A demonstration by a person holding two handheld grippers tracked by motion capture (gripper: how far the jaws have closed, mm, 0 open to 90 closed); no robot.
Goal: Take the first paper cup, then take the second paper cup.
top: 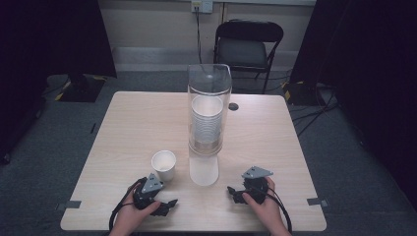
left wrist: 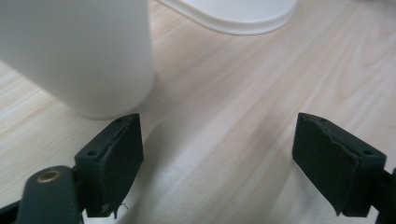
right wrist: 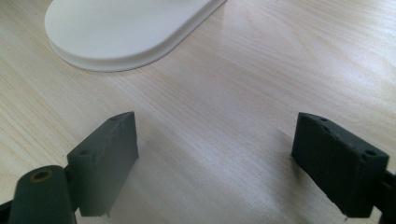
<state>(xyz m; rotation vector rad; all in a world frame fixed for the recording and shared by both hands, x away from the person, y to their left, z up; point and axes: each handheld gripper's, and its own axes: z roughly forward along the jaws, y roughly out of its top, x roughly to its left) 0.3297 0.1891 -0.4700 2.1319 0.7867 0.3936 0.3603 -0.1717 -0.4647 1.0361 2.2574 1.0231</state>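
Evidently a paper cup [top: 163, 165] stood released on the worktop [top: 137, 123] just beyond the wide-open left gripper [top: 169, 204], the right gripper [top: 232, 191] also empty, so the dispenser's [top: 209, 110] next cup awaited drawing.

Dim, bluish light fell from overhead on the pale tabletop [top: 147, 123]; the room's edges sank into black, and close-ups showed soft shadows and blurred foregrounds.

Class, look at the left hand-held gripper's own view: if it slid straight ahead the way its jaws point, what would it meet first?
Probably the dispenser's white base, across bare table. The left hand-held gripper is open and empty; the white paper cup stands just beside its left jaw and might be brushed, though depth is unclear.
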